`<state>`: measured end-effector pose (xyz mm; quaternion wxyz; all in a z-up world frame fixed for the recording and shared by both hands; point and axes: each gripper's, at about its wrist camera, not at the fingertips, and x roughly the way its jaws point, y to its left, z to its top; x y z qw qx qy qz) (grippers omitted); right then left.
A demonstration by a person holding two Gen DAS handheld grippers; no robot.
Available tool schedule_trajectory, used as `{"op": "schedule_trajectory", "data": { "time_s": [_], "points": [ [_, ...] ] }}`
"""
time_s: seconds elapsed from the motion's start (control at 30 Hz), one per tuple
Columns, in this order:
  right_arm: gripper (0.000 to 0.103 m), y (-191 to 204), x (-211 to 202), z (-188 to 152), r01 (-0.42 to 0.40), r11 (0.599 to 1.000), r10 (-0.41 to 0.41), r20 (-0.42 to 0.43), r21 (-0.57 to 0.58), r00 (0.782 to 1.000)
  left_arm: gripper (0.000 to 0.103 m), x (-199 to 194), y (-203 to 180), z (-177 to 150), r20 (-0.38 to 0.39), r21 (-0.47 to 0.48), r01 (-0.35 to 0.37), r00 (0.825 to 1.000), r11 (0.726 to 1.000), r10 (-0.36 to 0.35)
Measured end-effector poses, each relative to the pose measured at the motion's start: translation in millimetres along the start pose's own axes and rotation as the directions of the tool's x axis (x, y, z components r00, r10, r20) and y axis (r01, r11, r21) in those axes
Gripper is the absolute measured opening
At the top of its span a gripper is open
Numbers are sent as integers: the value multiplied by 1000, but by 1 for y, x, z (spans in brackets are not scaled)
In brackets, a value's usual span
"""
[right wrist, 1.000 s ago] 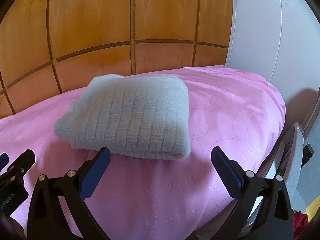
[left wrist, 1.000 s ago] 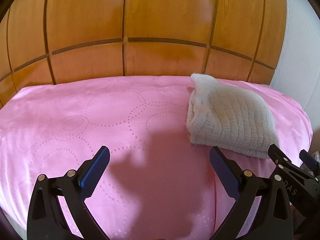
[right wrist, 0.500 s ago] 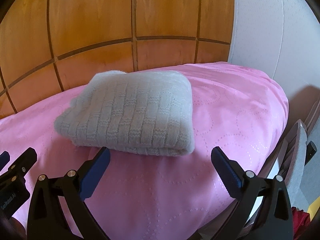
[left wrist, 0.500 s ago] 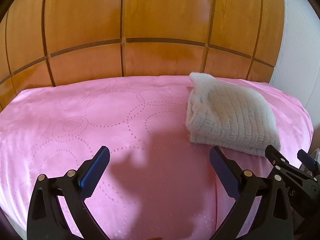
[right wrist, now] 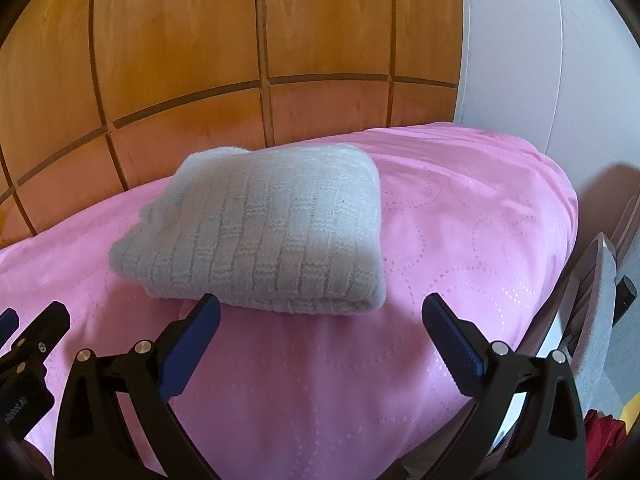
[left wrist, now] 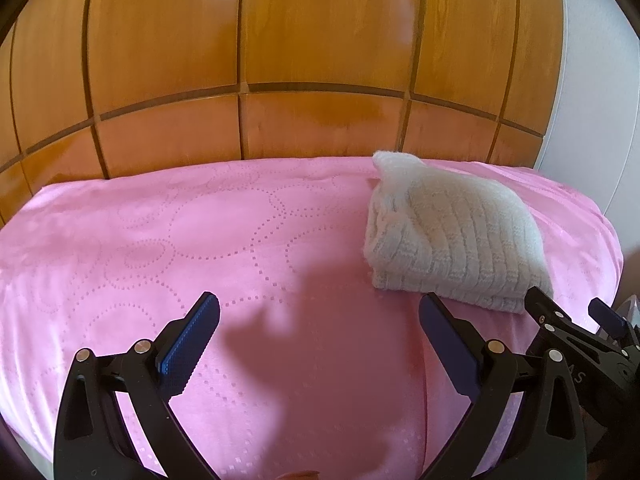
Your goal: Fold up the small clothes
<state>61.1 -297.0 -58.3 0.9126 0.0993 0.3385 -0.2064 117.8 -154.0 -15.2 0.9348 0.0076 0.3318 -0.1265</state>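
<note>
A folded white knitted garment [left wrist: 452, 236] lies on the pink bedspread [left wrist: 200, 248], toward its right side; it also shows in the right wrist view [right wrist: 264, 236]. My left gripper [left wrist: 320, 320] is open and empty, held above the spread to the left of the garment. My right gripper [right wrist: 320, 320] is open and empty, just in front of the garment's near edge. The right gripper's body shows at the right edge of the left wrist view [left wrist: 580, 344].
A wooden panelled headboard [left wrist: 320, 80] rises behind the bed. A white wall [right wrist: 540, 60] stands at the right. The bed's right edge drops off beside a grey chair [right wrist: 600, 320], with a red item [right wrist: 604, 426] on the floor.
Both grippers have drawn back a little from the garment, which lies still. Both stay open.
</note>
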Motion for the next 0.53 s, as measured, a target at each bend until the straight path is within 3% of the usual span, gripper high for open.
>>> {"op": "schedule_trajectory", "data": {
  "time_s": [0.33, 0.4, 0.53],
  "points": [
    [101, -10, 1, 5, -10, 1000, 10, 6, 19, 1000, 99, 5, 2, -1, -26, -6, -10, 1000, 1000, 10],
    [101, -25, 4, 14, -19, 997, 18, 9, 69, 1000, 99, 8, 5, -1, -35, -16, -20, 999, 1000, 19],
    [101, -74, 31, 47, 45, 985, -44, -9, 166, 999, 99, 25, 16, -6, -84, -49, -30, 996, 998, 26]
  ]
}}
